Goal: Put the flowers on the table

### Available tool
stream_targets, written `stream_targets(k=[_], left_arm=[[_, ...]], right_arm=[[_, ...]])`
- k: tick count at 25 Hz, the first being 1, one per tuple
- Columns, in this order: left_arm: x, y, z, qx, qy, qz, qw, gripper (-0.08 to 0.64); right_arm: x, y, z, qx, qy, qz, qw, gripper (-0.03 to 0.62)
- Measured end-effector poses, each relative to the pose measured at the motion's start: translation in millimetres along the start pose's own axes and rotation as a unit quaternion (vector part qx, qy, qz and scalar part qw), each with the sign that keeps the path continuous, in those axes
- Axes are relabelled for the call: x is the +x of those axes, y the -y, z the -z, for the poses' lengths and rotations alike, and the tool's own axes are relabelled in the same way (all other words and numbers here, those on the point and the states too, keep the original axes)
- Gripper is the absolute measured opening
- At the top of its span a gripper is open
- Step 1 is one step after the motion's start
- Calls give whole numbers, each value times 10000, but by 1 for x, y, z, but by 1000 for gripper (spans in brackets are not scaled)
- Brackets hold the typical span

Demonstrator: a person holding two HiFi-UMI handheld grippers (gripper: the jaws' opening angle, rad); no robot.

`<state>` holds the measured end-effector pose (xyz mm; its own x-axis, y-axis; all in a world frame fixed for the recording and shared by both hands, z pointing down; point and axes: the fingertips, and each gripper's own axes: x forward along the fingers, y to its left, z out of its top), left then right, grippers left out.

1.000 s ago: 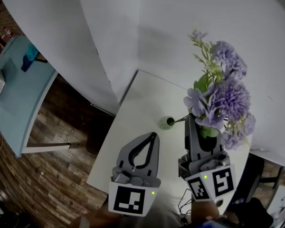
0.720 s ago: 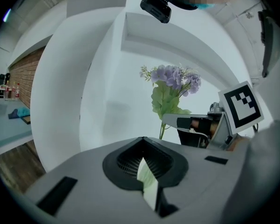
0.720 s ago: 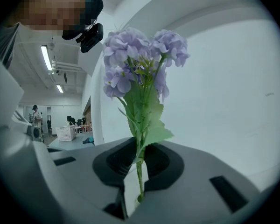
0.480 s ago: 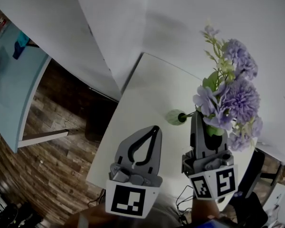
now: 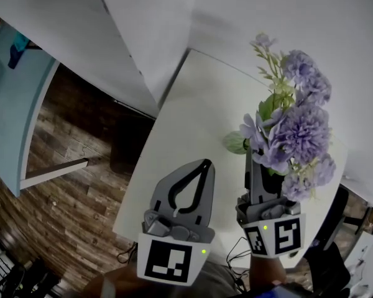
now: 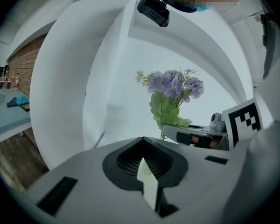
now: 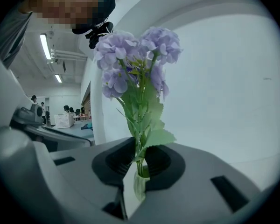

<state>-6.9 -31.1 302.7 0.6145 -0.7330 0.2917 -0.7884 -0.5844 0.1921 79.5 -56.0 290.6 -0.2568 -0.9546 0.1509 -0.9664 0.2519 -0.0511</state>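
Note:
A bunch of purple flowers (image 5: 298,129) with green leaves stands upright over the white table (image 5: 193,117). Its stems run down between the fingers of my right gripper (image 5: 255,159), whose jaws are opening, the pads still against the stems. In the right gripper view the flowers (image 7: 135,55) rise from the right gripper (image 7: 139,149), and a small green vase (image 7: 139,186) shows right under the stems. The blooms half hide the vase (image 5: 235,143) from above. My left gripper (image 5: 202,164) hangs shut and empty to the left. From the left gripper view, the flowers (image 6: 172,85) show to its right.
White walls close in the table's far corner. The table's left edge (image 5: 150,166) drops to a wooden floor (image 5: 68,191). A pale blue table (image 5: 12,98) stands far left. A dark chair (image 5: 336,228) is at the lower right.
The right gripper and flowers have closed in on the green vase, and the blooms now cover part of it. The left gripper has kept its place and stayed shut.

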Motion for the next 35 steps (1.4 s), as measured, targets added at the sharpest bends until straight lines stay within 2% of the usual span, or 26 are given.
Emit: stream_targets(k=[6,15,20,26,35], left_arm=[[0,-3,-12,-86,-63,15,9999,8],[-4,-7,-10,-75,-91,57,9999,8],[-12,12,3,-38,-48,33,10000,8],[-12,-18,34,-94,-73,-39,9999,8],[-14,-5,16,46,90,-177,9998,8]], right_arm=[[7,3,0,-310,-128,177,9993,71],[11,-1,15,-395,-418,254,9980,135],[-10,1,35,-331,-527,267,9977,160],[8,-21,73,-230,-592,182,9978,160],[-7,-25,58,63,-485,-110,9987,158]])
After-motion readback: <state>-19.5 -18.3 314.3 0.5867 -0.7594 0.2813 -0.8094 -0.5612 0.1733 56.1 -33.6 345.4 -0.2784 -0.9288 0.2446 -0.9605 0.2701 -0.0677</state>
